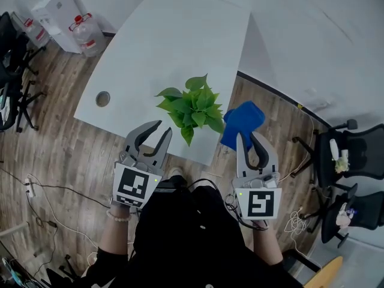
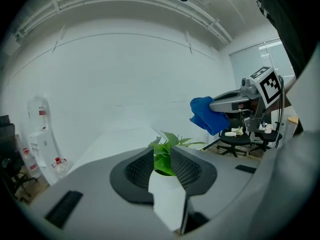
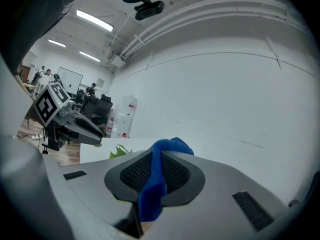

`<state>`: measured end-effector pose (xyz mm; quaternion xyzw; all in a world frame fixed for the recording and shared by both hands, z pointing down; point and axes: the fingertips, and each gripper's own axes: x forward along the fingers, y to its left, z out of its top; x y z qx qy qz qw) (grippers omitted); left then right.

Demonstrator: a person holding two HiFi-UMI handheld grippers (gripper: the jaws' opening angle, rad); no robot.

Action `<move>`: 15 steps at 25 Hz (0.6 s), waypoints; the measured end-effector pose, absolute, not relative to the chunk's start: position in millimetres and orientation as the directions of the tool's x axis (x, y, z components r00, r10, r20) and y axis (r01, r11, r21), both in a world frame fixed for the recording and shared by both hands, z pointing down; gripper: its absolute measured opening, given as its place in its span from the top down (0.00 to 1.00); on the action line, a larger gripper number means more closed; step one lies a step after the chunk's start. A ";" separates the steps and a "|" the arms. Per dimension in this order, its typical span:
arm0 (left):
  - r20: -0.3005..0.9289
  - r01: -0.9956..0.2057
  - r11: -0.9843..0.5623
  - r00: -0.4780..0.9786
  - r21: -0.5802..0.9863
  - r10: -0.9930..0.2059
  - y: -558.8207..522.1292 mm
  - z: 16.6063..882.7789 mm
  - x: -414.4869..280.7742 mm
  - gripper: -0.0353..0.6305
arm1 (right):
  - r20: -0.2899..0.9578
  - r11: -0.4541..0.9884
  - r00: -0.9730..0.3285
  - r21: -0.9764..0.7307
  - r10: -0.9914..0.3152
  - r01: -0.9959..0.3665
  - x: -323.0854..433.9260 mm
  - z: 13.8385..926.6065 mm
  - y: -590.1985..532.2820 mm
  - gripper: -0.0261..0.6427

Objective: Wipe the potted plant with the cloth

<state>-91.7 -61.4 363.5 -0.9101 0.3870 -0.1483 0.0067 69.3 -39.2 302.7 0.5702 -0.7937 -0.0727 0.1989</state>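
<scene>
The potted plant [image 1: 193, 105] with broad green leaves stands near the front edge of the white table [image 1: 180, 41]. My right gripper [image 1: 248, 138] is shut on the blue cloth [image 1: 242, 122], which hangs bunched just right of the leaves. In the right gripper view the cloth [image 3: 156, 179] fills the gap between the pads. My left gripper [image 1: 163, 128] hovers just left of the plant, jaws a little apart and nothing between them. In the left gripper view the leaves [image 2: 167, 146] show beyond the narrow gap, with the cloth [image 2: 206, 114] further right.
The table has a round cable hole [image 1: 102, 98] at its left. Water bottles [image 1: 86, 33] and a carton [image 1: 57, 8] stand on the wood floor at the back left. Office chairs [image 1: 354, 152] sit at the right, more chairs at the far left [image 1: 11, 77]. Cables [image 1: 42, 188] trail on the floor.
</scene>
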 end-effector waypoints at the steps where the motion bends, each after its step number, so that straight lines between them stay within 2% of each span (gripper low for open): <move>1: 0.273 -0.697 -0.707 0.661 -0.122 -0.699 -63.0 367.5 -91.7 0.77 | 0.233 0.340 -0.271 0.346 -0.934 -0.875 69.0 303.6 -41.8 0.84; 8: 0.340 -0.652 -0.752 0.688 -0.100 -0.641 -64.5 398.0 -87.7 0.59 | 0.257 0.340 -0.257 0.369 -0.932 -0.865 73.2 309.7 -50.9 0.84; 15: 0.437 -0.644 -0.760 0.659 -0.093 -0.612 -63.6 444.7 -86.7 0.52 | 0.272 0.358 -0.266 0.384 -0.925 -0.851 95.7 322.5 -69.3 0.84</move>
